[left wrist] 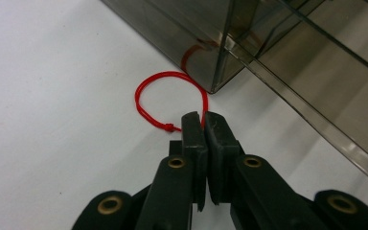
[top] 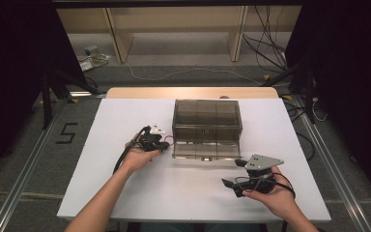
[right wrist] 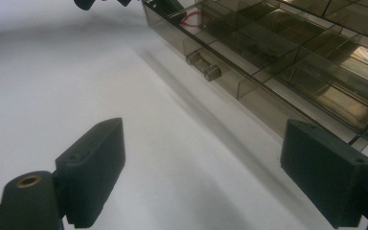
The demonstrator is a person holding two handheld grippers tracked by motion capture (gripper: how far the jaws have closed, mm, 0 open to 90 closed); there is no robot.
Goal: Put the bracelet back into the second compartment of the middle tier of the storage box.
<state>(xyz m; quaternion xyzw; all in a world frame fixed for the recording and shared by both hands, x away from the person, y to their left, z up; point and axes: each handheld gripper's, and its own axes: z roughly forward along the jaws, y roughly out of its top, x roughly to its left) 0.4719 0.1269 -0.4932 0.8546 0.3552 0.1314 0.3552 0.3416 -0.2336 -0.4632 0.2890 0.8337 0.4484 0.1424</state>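
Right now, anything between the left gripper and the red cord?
No. The left gripper is shut on the red cord, which sits pinched between its pads on the white table. The loop lies on the table right at the corner of the smoked box, touching nothing else visible.

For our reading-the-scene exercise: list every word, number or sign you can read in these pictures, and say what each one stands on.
"5" – a dark numeral marked on the grey floor left of the table.
The smoky plastic drawer box, the red string loop and both grippers carry no readable text.
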